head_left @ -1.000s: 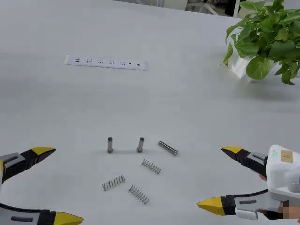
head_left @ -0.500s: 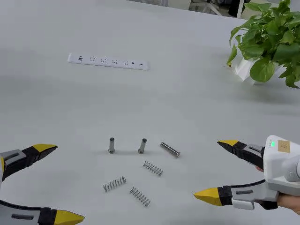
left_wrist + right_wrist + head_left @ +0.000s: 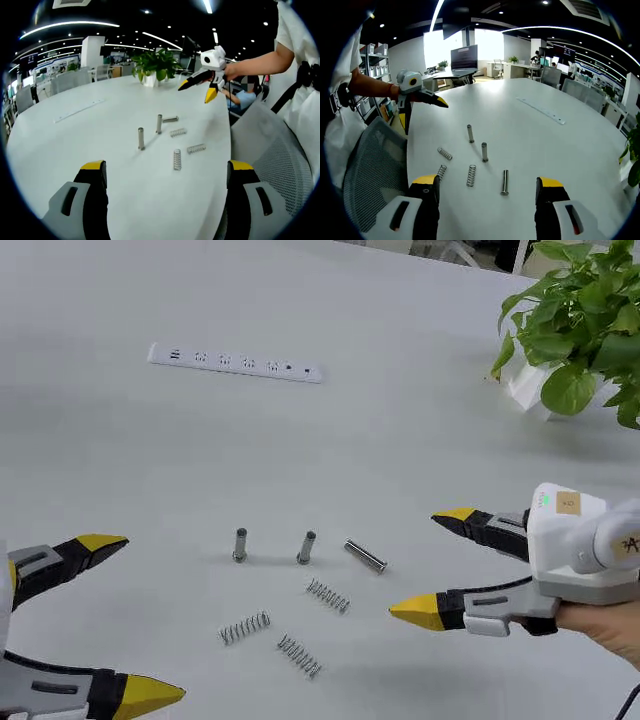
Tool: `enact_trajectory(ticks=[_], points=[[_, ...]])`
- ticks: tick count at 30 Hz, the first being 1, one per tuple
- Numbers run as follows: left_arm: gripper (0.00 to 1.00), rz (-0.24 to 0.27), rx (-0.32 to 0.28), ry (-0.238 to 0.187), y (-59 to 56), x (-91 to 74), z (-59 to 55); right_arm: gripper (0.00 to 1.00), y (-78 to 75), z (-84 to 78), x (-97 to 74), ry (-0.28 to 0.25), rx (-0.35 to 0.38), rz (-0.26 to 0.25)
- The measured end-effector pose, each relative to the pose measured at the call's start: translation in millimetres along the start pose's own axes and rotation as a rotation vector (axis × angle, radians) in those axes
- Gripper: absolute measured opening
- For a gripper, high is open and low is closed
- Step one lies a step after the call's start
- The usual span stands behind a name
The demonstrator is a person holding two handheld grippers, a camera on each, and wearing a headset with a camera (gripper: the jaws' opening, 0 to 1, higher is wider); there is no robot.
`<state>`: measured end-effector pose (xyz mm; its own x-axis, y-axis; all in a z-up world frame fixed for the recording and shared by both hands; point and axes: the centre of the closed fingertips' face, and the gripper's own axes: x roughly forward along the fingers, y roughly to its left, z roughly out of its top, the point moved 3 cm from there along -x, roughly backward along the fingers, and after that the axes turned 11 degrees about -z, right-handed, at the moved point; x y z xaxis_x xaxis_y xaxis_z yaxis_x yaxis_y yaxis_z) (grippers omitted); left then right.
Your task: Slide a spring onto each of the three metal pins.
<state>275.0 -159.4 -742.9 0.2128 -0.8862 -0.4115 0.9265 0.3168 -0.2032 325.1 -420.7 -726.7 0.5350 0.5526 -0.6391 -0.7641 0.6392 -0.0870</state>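
Observation:
Two metal pins (image 3: 240, 544) (image 3: 306, 547) stand upright mid-table, and a third pin (image 3: 365, 556) lies flat to their right. Three loose springs (image 3: 328, 595) (image 3: 244, 628) (image 3: 298, 656) lie just in front of them. My right gripper (image 3: 432, 562) hovers open to the right of the lying pin, holding nothing. At the lower left my left gripper (image 3: 130, 618) is open and holds nothing, well apart from the parts. The left gripper view has the upright pins (image 3: 141, 138) and springs (image 3: 176, 159) ahead of its jaws. In the right gripper view the lying pin (image 3: 505, 181) sits between the jaw tips.
A white power strip (image 3: 235, 362) lies at the back of the white table (image 3: 420, 440). A potted plant (image 3: 580, 320) stands at the far right. A mesh chair (image 3: 370, 170) and the person's body are at the table's near edge.
My right gripper has moved left and slightly forward, closer to the lying pin. The left gripper, pins and springs have stayed put; the head camera shifted a little.

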Motion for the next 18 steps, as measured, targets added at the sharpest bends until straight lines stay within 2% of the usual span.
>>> enact_trajectory(ticks=[1,4,18], points=[[0.99,0.001,-0.001,-0.001,0.5,0.0,-0.1,0.75,-0.5,0.1,2.0,0.016,0.012,0.007],[0.99,0.003,-0.005,-0.008,1.6,-0.3,0.2,0.73,-3.7,5.0,10.3,0.019,-0.003,0.018],[0.99,0.012,-0.023,-0.026,5.5,-2.5,-1.2,0.51,-10.3,8.0,37.0,0.154,-0.008,0.039]])
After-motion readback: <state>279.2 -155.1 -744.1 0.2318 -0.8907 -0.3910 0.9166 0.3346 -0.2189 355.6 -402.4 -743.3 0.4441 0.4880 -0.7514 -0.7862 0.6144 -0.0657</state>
